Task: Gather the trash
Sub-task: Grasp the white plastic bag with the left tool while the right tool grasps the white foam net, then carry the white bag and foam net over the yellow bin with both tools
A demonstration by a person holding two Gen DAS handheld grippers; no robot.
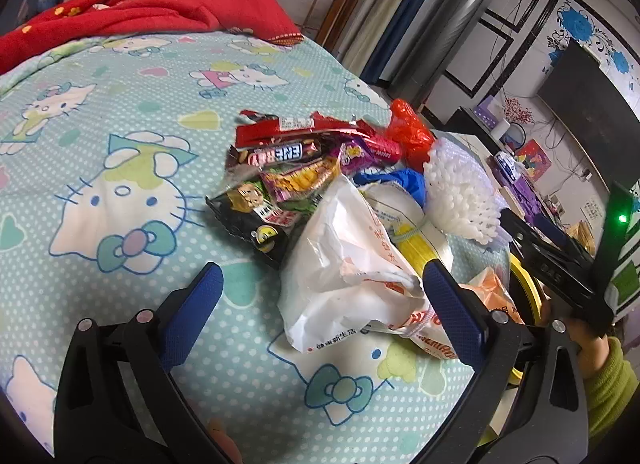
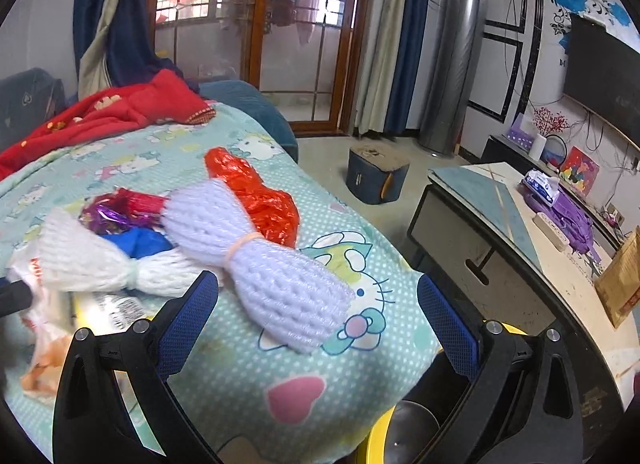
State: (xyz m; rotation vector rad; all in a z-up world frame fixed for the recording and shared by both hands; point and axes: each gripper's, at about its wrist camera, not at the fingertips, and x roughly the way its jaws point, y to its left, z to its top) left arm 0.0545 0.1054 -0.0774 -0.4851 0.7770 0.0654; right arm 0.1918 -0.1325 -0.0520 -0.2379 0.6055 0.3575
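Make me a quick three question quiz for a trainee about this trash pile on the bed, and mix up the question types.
1. True or false: the left gripper is shut on the white plastic bag.
2. Multiple choice: in the right wrist view, the foam net bundle nearest the right gripper is tied with A) a pale rubber band, B) a green ribbon, C) black tape.
3. Fill in: the crumpled bag lying behind that bundle is ____ in colour.

Key: 1 false, both grippers are open and empty; 2 A; 3 red.

left tool (image 1: 320,284) open, right tool (image 2: 318,296) open
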